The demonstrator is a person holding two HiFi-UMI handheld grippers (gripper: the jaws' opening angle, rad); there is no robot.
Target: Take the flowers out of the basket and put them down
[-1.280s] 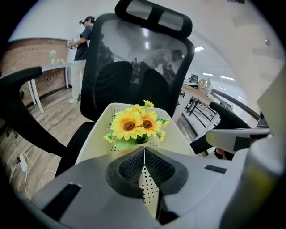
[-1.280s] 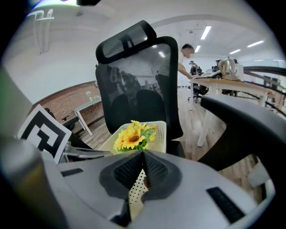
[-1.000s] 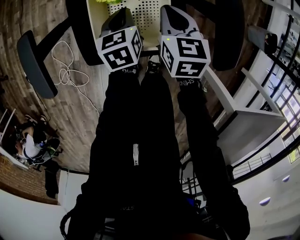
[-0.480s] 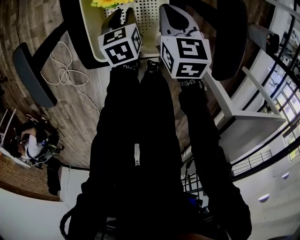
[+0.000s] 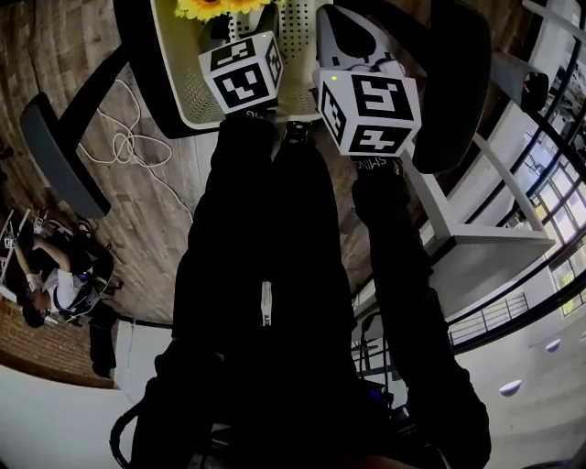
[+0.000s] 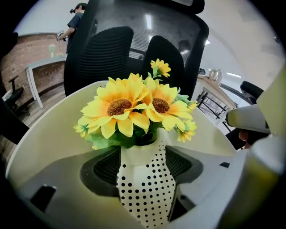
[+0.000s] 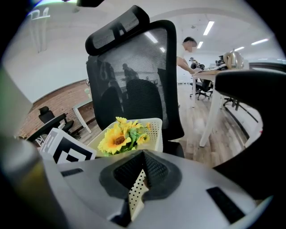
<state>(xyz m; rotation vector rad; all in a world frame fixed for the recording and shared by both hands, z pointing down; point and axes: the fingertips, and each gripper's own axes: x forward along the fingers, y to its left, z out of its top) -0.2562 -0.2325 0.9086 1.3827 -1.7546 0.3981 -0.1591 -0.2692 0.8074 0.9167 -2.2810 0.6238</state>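
Observation:
A bunch of yellow sunflowers (image 6: 134,107) stands in a white perforated basket (image 6: 40,134) that rests on a black office chair. My left gripper (image 6: 143,154) is inside the basket, just short of the blooms. Its jaws are opening, and only the dotted basket wall shows in the gap between them. In the head view the sunflowers (image 5: 209,7) peek out at the top edge beyond the left gripper's marker cube (image 5: 243,75). My right gripper (image 7: 143,156) hovers at the basket's near right rim (image 7: 154,129), jaws shut on nothing, with the sunflowers (image 7: 118,136) ahead to its left.
The chair's mesh back (image 6: 134,40) rises right behind the basket. A white desk (image 5: 476,229) stands to the right and a white cable (image 5: 128,137) lies on the wooden floor to the left. People stand in the background.
My left gripper has pushed forward into the basket towards the flowers, which now show more in the head view. The right gripper has hardly moved.

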